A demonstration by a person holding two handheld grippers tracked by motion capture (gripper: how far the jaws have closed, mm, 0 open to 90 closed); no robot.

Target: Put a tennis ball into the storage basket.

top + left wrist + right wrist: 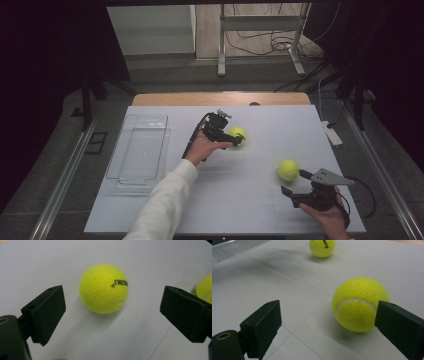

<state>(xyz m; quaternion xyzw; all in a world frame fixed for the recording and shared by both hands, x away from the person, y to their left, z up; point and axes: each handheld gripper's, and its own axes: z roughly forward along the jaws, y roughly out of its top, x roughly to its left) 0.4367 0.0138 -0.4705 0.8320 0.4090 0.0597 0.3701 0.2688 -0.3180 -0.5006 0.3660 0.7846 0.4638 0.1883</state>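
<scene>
Two yellow tennis balls lie on the white table top (235, 200). The far ball (238, 133) rests just ahead of my left gripper (229, 136), which is open. In the left gripper view this ball (103, 288) lies on the surface beyond the spread jaws of the left gripper (112, 306), touching neither. The near ball (288, 169) lies just beyond my right gripper (294, 182), which is open too. In the right gripper view that ball (359, 303) sits close to the right jaw of the right gripper (329, 320), with the far ball (322, 247) behind it.
A clear plastic tray (140, 147) stands empty at the table's left side, and its corner (234, 248) appears in the right gripper view. A white power strip (332, 134) lies by the right edge. A metal stand (260, 30) and cables are on the floor beyond.
</scene>
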